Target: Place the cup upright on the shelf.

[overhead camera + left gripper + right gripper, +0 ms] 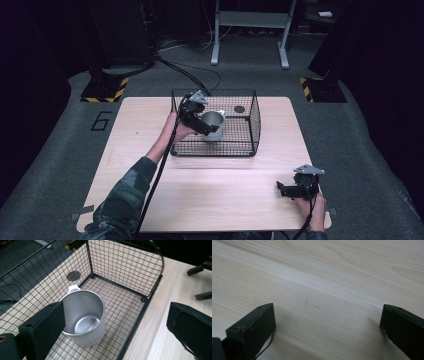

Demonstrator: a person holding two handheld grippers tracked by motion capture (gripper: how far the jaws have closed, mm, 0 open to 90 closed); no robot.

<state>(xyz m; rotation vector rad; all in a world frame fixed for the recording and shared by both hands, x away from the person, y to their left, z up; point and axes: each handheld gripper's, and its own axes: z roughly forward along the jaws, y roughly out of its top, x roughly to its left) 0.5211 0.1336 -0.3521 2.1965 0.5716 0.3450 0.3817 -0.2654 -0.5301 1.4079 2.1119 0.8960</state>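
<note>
A black wire basket (252, 125) stands at the back middle of the wooden table (225, 185). Inside it, on its left side, an empty metal cup (214, 125) stands upright on the mesh floor. My left gripper (207, 120) reaches in over the basket's left wall and is open. In the left gripper view the cup (83, 315) sits between the wide-apart jaws of the left gripper (116, 312), close beside the left one, with the basket's corner (150, 290) beyond. My right gripper (282, 190) rests open near the table's front right, and the right gripper (327, 312) has bare wood between its jaws.
A dark round spot (73, 276) on the table shows through the basket's mesh, beyond the cup. A cable (160, 165) trails from the left gripper along the forearm. Stand bases with yellow-black stripes (105, 90) sit on the floor behind the table.
</note>
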